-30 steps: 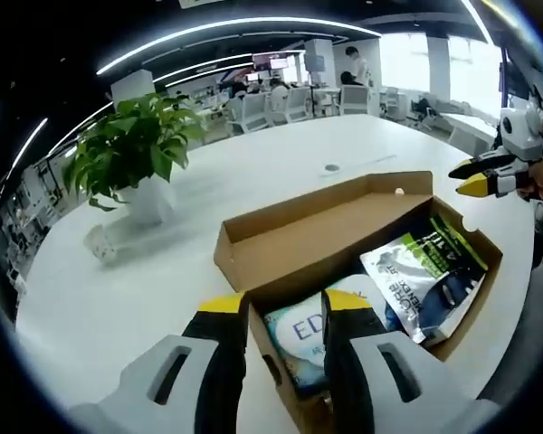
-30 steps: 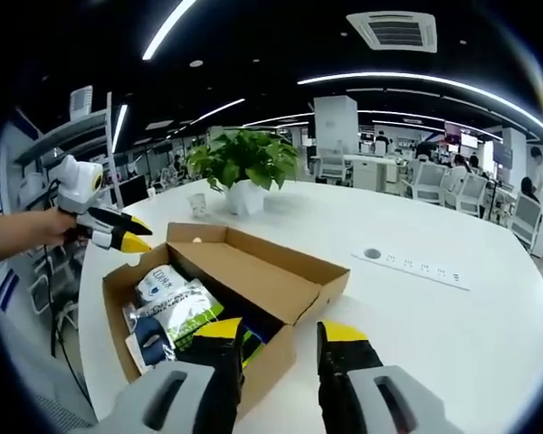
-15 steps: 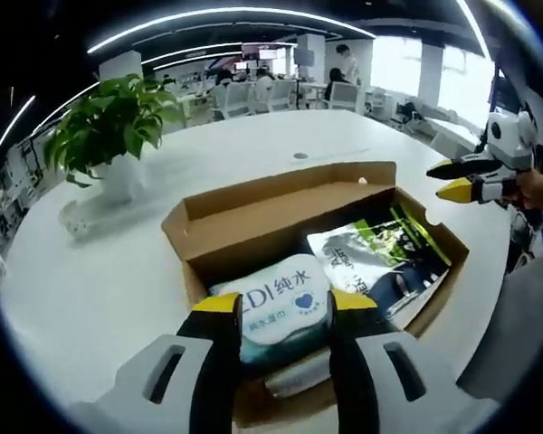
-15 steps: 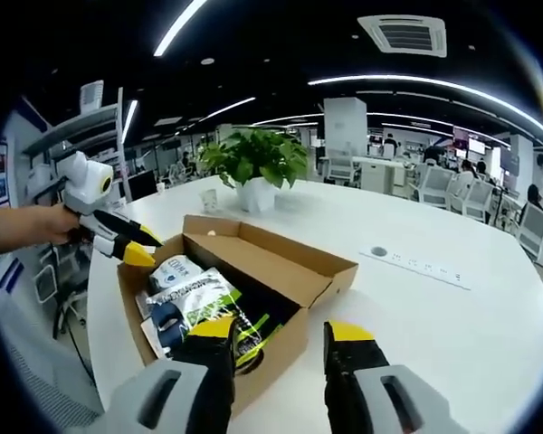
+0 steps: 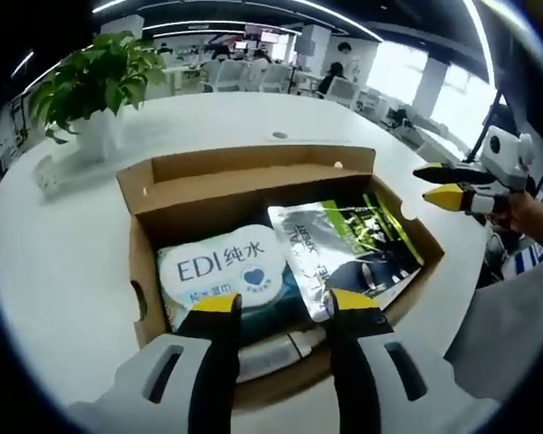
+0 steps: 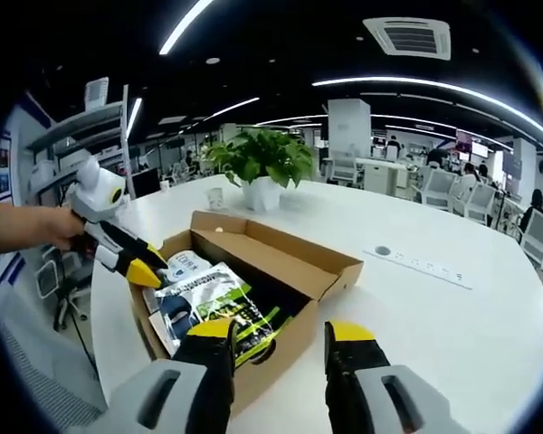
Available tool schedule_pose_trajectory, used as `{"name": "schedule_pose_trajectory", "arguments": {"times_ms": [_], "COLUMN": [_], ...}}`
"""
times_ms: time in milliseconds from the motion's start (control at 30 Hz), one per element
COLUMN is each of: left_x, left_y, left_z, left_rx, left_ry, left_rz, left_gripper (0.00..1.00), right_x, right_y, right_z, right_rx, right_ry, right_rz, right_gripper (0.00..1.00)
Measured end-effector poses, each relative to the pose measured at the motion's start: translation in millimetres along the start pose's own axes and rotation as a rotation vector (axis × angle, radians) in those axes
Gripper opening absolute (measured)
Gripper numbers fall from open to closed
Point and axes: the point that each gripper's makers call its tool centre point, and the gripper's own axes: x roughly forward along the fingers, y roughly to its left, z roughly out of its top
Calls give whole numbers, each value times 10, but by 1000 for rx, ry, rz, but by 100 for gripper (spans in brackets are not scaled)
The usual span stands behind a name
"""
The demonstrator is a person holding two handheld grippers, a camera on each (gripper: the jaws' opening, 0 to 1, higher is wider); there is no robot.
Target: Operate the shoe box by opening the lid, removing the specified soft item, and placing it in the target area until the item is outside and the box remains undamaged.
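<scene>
Left tool (image 5: pixel 274 306) now nearer over wipes pack (image 5: pixel 222 276) — both tools unclenched, empty.

The shoe box (image 5: pixel 253 185) looks like plain matt brown cardboard. Ahead of the left gripper's jaws, a wet-wipes pack (image 5: pixel 222 271) and a printed bag (image 5: pixel 348 249) are seen in glossy, crinkly plastic. The table (image 6: pixel 452 325) is smooth white.

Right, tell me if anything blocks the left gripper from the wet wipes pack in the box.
Nothing visible does. The box is open with its lid folded back, and the wipes pack lies uncovered just beyond the open left gripper. The green pouch sits beside it.
</scene>
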Motion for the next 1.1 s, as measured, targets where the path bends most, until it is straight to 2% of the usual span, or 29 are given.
{"name": "schedule_pose_trajectory", "arguments": {"times_ms": [367,733,867,1100], "left_x": [87,119,151,218], "left_y": [-120,-183,-223,-273], "left_z": [29,18,-64,-132], "left_rx": [-27,-65,-124,-149], "left_ry": [31,64,107,140], "left_rz": [-49,-89,-124,-150], "left_gripper": [35,27,25,20], "right_x": [-10,-6,-6,-9], "right_y": [61,86,93,87], "right_z": [-60,-119,-125,-128], "right_rx": [3,10,11,16], "right_ry": [4,12,12,12], "right_rz": [8,11,13,15], "right_gripper": [35,34,34,34]}}
